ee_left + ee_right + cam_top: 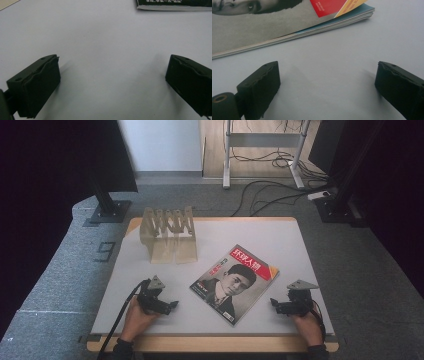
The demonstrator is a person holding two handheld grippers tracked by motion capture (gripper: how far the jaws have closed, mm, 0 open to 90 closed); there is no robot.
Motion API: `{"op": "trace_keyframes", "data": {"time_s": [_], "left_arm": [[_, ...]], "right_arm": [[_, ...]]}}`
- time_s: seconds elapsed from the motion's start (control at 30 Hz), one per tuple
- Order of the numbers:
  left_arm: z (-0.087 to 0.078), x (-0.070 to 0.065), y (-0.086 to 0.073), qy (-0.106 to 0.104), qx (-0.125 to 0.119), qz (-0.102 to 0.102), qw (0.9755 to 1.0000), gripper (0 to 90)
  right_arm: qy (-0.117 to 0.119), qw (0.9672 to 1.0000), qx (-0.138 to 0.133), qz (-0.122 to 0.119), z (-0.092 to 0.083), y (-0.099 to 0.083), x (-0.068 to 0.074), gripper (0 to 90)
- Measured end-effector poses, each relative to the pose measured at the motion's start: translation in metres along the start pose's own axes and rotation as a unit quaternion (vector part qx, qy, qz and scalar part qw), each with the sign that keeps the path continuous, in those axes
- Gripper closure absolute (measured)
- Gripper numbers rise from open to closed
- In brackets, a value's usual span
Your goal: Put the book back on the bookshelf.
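Note:
A magazine [235, 282] with a dark portrait cover and a red title block lies flat and angled on the white table top [280, 240], right of centre. Its bottom edge [175, 7] shows at the top of the left gripper view, and its page edges [294, 32] cross the right gripper view. My left gripper [172, 305] rests near the front edge, left of the magazine, open with bare table between its jaws [112, 82]. Right of the magazine, my right gripper [274, 304] is open too, with nothing between its jaws [327, 87].
A pale translucent slotted rack [169, 234] stands at the back left of the table. Dark stand bases [107, 212] and cables [270, 192] lie on the grey carpet beyond. The wooden table edge [210, 342] runs along the front.

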State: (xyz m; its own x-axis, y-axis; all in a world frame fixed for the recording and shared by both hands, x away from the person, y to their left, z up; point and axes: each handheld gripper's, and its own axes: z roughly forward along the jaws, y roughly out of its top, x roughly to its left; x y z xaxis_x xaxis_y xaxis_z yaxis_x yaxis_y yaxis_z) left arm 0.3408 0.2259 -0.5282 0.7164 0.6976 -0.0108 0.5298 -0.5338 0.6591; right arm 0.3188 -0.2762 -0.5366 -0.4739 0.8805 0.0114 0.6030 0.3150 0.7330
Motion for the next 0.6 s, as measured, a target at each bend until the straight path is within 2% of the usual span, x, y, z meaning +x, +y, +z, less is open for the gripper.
{"op": "trace_keyframes", "data": {"time_s": [0.6], "left_arm": [[-0.0002, 0.0, -0.0003, 0.0, 0.0, -0.003, 1.0, 0.0]], "right_arm": [[0.0, 1.0, 0.001, 0.0, -0.0001, 0.0002, 0.0001, 5.7]]}}
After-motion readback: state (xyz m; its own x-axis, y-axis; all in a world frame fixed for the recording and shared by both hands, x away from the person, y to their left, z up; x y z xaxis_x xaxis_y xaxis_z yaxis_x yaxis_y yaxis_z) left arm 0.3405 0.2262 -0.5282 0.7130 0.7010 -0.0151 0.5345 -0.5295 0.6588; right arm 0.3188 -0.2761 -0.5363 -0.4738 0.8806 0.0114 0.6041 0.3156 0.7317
